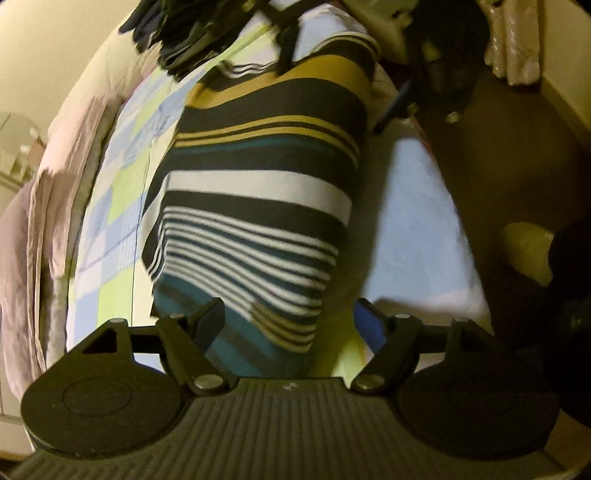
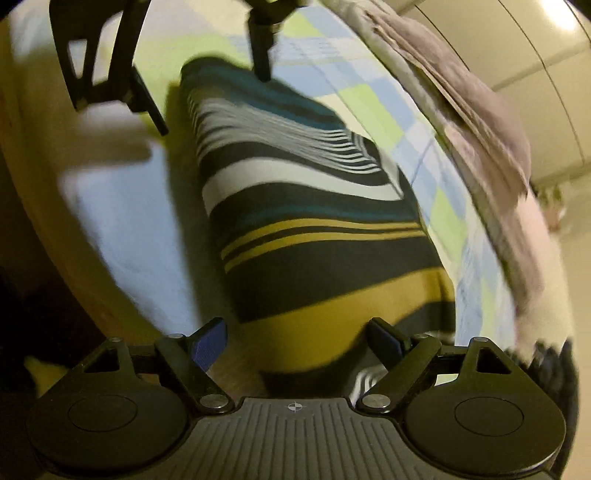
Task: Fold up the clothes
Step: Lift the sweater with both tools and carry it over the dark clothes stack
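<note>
A striped garment in black, white, teal and mustard lies folded into a long narrow strip on the bed; it also shows in the right wrist view. My left gripper is open and empty, with its fingers on either side of the teal end. My right gripper is open and empty over the mustard end. The left gripper shows at the top of the right wrist view, and the right gripper at the top of the left wrist view, both blurred.
A checkered blue, green and white bedsheet covers the bed. A pile of pale pink folded laundry lies along one side, also in the right wrist view. Dark clothes lie beyond the mustard end. The floor is brown.
</note>
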Motion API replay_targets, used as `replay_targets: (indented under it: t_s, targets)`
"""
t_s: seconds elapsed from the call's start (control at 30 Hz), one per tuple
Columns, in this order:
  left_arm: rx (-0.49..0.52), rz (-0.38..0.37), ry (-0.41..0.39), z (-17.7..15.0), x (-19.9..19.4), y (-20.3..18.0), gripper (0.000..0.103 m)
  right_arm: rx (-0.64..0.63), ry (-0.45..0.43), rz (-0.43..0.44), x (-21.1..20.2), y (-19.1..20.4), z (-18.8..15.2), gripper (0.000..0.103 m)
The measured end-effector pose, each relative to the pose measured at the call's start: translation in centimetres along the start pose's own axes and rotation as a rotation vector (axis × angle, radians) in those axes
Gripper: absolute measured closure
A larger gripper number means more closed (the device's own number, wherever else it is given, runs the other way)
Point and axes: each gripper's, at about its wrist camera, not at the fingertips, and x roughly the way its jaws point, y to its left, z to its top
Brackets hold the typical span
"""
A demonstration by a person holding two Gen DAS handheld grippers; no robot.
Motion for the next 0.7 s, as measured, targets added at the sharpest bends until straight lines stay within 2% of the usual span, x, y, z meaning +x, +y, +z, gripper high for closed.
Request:
replay_targets:
  t_s: [0.1,0.17,0.2,0.23,0.3,0.33,0.37,0.4,0.43,0.5,0.6,0.7]
  targets:
    - [0.058,0.020,-0.003,0.3,1.2,-0.7,0.028,-0.026,-0.016,-0.031,1.8,-0.1,-0.5,0.018]
    - [0.084,0.035,-0.001,0.6,1.8,-0.7,0.027,0.022,-0.035,-0.010,1.8,-1.7,-0.6,0.029]
    - [0.097,0.042,0.002,0.7,2.1,-0.6,0.026,0.047,-0.041,0.005,1.4,-2.7,-0.7,0.039]
    - [0.112,0.049,0.007,0.9,2.4,-0.5,0.026,0.072,-0.048,0.019,1.0,-3.6,-0.7,0.044]
    - [0.135,0.064,0.023,1.2,2.9,-0.2,0.027,0.122,-0.060,0.048,0.2,-5.5,-0.8,0.045]
    - [0.140,0.070,0.035,1.3,3.2,0.1,0.036,0.147,-0.066,0.063,-0.2,-6.5,-0.8,0.045]
    - [0.136,0.075,0.049,1.5,3.5,0.5,0.060,0.159,-0.066,0.065,-0.3,-7.1,-0.9,0.045]
    - [0.114,0.069,0.067,1.7,3.8,1.1,0.072,0.169,-0.060,0.063,-0.3,-7.5,-0.9,0.045]
    - [0.084,0.054,0.085,1.8,4.1,1.9,0.078,0.171,-0.059,0.069,-0.1,-7.6,-1.0,0.045]
    - [0.028,0.016,0.101,2.0,4.4,3.2,0.080,0.149,-0.056,0.059,0.1,-6.9,-1.1,0.043]
    - [-0.014,-0.009,0.103,2.1,4.1,4.1,0.081,0.119,-0.062,0.022,0.4,-4.9,-1.0,0.025]
    - [-0.036,-0.018,0.106,2.2,3.9,4.6,0.081,0.078,-0.070,-0.021,1.3,-2.6,-0.8,0.020]
